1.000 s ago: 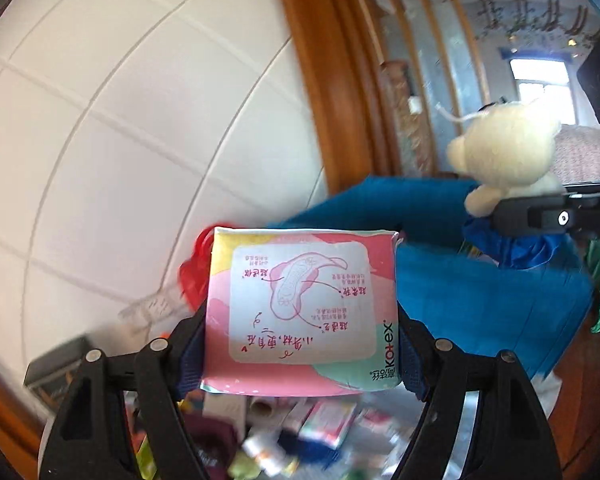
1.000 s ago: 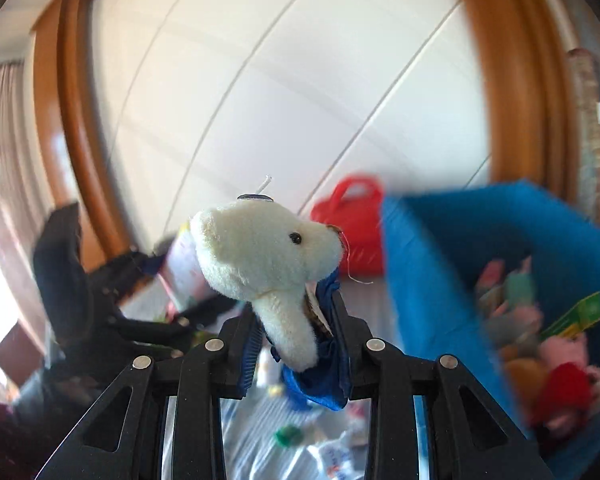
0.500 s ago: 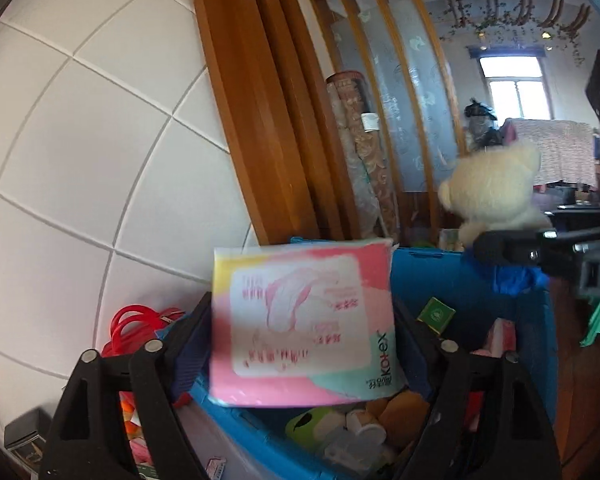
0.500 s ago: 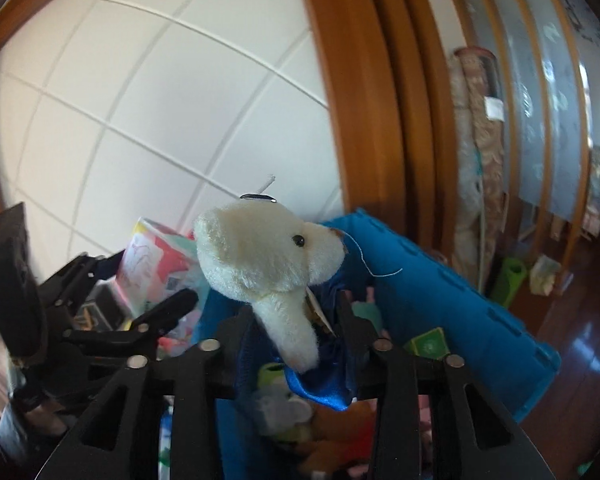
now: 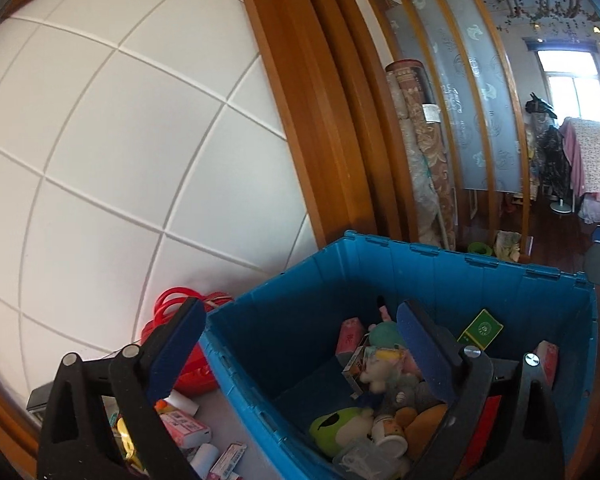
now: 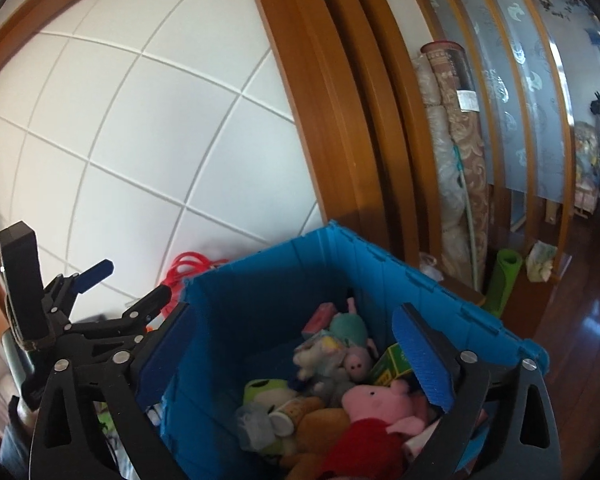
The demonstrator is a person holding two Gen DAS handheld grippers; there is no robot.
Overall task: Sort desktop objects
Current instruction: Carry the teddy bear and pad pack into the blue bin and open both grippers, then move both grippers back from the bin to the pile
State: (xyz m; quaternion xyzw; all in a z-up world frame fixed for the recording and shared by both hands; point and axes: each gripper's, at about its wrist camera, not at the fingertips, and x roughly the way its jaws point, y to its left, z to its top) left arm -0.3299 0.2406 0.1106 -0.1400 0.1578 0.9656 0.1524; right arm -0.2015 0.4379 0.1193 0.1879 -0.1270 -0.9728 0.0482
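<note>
The left gripper (image 5: 296,344) and the right gripper (image 6: 292,348) hover over the blue bin (image 5: 480,276); both jaws have just been opening and stand wide, nothing between them; plush toys (image 6: 376,400) lie heaped inside it.

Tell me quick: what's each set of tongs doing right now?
Left tongs: open, holding nothing, jaws just opened, over the blue bin.
Right tongs: open, holding nothing, jaws just opened.

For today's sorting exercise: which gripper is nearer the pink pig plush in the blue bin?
Right. The right gripper hangs open directly above the pink pig plush; the left gripper sits off at the blue bin's outer side.
</note>
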